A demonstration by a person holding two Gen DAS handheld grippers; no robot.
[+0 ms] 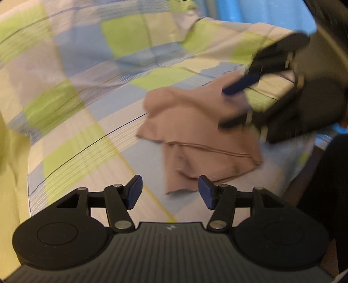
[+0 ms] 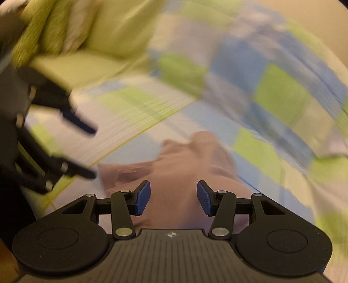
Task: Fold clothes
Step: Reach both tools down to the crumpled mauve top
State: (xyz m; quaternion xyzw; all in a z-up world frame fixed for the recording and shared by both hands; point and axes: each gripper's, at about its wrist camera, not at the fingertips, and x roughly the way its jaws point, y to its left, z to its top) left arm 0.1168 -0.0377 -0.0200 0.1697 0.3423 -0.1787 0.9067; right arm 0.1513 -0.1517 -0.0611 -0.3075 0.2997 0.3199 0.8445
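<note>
A tan-pink garment (image 1: 195, 135) lies folded in layers on a checked bedsheet (image 1: 87, 135), its hem edges showing. My left gripper (image 1: 169, 192) hovers open just short of the garment's near corner, with nothing between its blue pads. My right gripper (image 1: 224, 108) shows blurred at the garment's far right side, its fingers spread apart. In the right wrist view the same garment (image 2: 184, 161) lies straight ahead under my open right gripper (image 2: 173, 201). My left gripper (image 2: 91, 152) appears there at the left, open and blurred.
The bed is covered by a blue, green and white checked sheet (image 2: 271, 104). A yellow-green pillow or blanket (image 2: 104, 28) lies at the back left. A blue surface (image 1: 250, 10) and a person's dark clothing (image 1: 332, 174) sit at the right edge.
</note>
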